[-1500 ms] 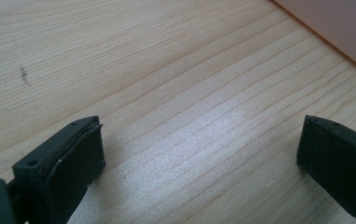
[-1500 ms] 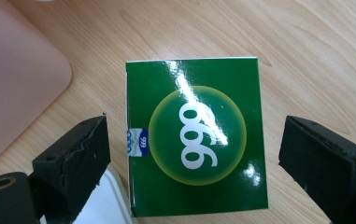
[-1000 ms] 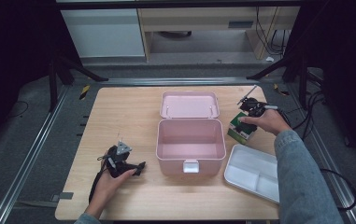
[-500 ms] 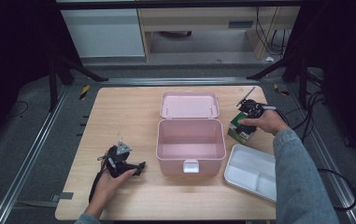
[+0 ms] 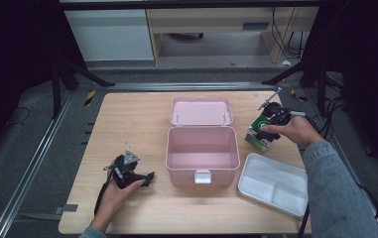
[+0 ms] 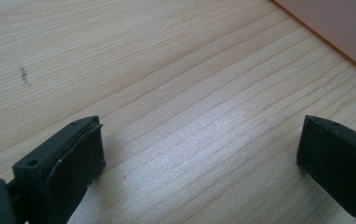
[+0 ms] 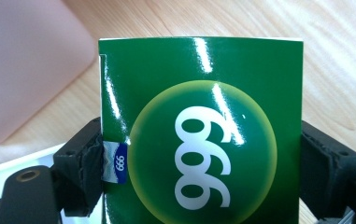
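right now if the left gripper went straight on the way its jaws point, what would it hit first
Probably the pink box: the left gripper, open and empty, has only bare table ahead, and the box wall crosses its upper right. Depth is hard to judge.

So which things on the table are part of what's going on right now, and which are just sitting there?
In use:
- green box, clamped in the right claw, whose jaws have just been closing
- open pink case beside it, probably where it goes

Lying about:
- white divided tray
- left claw, open, resting on the table
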A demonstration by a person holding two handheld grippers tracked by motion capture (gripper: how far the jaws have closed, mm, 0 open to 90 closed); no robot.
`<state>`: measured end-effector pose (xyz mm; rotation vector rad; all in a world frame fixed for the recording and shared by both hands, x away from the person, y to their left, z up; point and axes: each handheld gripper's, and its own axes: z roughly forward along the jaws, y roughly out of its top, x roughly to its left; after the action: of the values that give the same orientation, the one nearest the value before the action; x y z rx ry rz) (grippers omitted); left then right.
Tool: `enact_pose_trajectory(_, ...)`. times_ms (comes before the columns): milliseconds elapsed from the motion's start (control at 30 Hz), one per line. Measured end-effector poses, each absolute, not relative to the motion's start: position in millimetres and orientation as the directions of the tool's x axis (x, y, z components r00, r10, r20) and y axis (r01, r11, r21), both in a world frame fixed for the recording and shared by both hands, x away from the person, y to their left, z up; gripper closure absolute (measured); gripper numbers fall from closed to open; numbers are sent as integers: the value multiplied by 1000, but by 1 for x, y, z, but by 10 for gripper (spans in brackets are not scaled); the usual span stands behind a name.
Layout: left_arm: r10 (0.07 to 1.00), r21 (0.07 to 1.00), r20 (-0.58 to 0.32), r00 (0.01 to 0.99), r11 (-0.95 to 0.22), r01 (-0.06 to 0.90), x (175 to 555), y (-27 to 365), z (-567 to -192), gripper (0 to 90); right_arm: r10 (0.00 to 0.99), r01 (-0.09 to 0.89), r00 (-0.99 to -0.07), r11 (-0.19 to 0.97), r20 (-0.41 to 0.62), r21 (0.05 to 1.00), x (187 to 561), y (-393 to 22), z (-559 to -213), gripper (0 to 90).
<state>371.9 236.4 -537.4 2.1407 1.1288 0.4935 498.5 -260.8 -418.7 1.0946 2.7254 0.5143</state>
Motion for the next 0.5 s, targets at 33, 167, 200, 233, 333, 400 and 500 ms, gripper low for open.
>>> enact_pose_trajectory(33,831,702,24,556,-410,582,372,236,-537,0,686,628,-727,679,-25,379,496,-261,-414,172)
enact_pose_trajectory(167,831,702,24,556,-410,582,372,236,-537,0,672,601,-739,688,-45,406,485,-262,-392,173)
enact_pose_trajectory(200,831,702,24,556,-410,582,372,236,-537,0,669,595,-742,691,-51,410,483,-262,-386,173)
enact_pose_trajectory(233,831,702,24,556,-410,582,372,236,-537,0,666,587,-743,693,-60,418,481,-262,-381,173)
enact_pose_trajectory(333,831,701,24,556,-411,583,372,236,-537,0,657,572,-750,700,-72,428,475,-262,-366,173)
enact_pose_trajectory(400,831,701,24,556,-410,583,372,236,-537,0,650,560,-756,706,-81,433,471,-260,-356,173)
enact_pose_trajectory(500,831,701,24,556,-410,583,372,236,-537,0,630,534,-771,720,-94,444,466,-256,-340,173)
